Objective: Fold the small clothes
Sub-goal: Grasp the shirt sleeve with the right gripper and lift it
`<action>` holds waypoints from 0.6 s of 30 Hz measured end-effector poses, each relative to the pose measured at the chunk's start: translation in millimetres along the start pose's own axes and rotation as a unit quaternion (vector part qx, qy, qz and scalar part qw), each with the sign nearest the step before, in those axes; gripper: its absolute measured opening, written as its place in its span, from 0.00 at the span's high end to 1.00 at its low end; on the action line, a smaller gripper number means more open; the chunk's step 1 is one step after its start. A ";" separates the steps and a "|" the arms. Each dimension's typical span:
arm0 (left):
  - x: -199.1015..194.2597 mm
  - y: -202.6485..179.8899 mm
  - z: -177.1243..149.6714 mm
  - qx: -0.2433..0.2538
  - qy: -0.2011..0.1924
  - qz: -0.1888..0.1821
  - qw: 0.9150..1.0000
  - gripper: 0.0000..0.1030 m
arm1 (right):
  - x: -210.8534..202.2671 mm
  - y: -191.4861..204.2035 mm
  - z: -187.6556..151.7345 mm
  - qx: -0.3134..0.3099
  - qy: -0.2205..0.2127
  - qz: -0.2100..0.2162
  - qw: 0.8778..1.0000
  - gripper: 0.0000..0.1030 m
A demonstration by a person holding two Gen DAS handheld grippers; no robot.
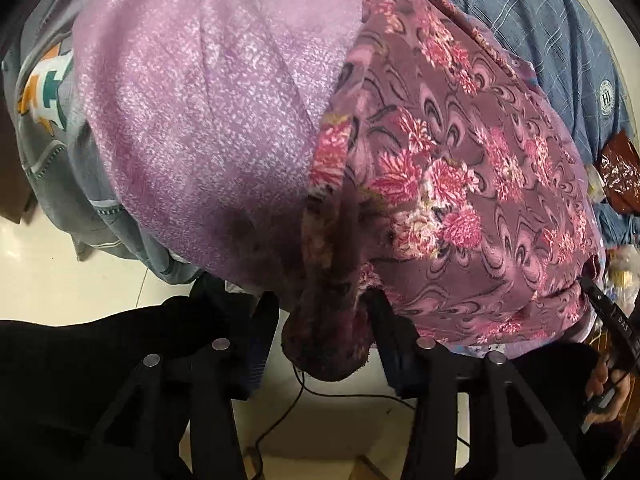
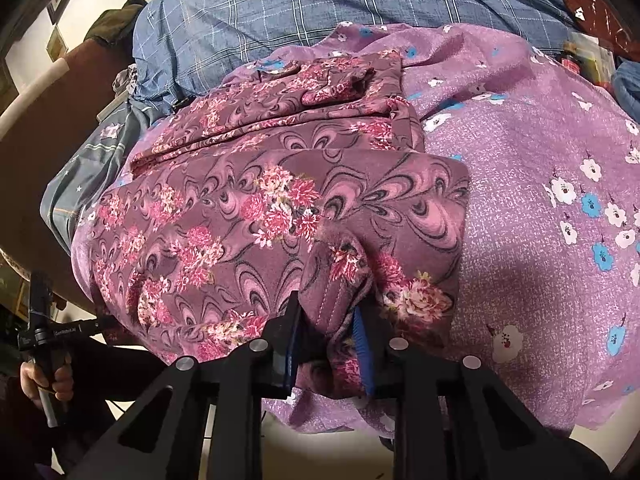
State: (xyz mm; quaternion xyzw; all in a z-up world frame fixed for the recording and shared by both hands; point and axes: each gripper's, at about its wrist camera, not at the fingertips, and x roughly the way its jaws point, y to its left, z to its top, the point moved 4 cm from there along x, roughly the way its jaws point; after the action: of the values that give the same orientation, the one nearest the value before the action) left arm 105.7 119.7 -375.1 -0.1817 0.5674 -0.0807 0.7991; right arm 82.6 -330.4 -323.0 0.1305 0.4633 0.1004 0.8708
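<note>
Floral garment's (image 1: 460,184) gripped hem shadowed.

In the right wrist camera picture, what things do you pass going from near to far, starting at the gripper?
Right gripper pinching the maroon floral garment's near edge → folded maroon floral garment → lilac flowered sheet → blue checked fabric with a round crest.

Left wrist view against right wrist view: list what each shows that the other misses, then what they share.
Only the left wrist view: a grey printed cloth at the left and a black cable on the floor. Only the right wrist view: the white and blue flowers on the purple sheet and the garment's folded far end. Both: the maroon floral garment pinched at its near edge, and the blue checked fabric behind.
</note>
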 end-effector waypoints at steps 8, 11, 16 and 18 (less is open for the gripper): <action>-0.1 -12.5 -3.1 0.035 -0.009 -0.004 0.999 0.97 | -15.5 6.8 -2.5 -0.009 -0.012 -0.007 1.000 0.85; -9.1 -9.5 -4.5 0.028 -0.007 -0.028 0.999 0.97 | -24.0 11.2 -4.5 -0.011 -0.014 0.002 1.000 0.86; -43.0 -22.1 -10.4 0.049 -0.012 -0.085 0.995 0.97 | -48.9 16.7 0.9 -0.013 -0.028 0.029 0.999 0.87; -61.1 -24.3 -10.8 0.061 -0.021 -0.107 0.992 0.97 | -59.5 17.4 6.5 -0.009 -0.034 0.046 0.998 0.87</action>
State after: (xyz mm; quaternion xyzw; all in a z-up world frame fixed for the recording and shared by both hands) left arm 76.5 115.6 -315.3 -0.1938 0.5219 -0.1960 0.8073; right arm 54.3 -332.5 -267.5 0.1470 0.4257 0.1396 0.8818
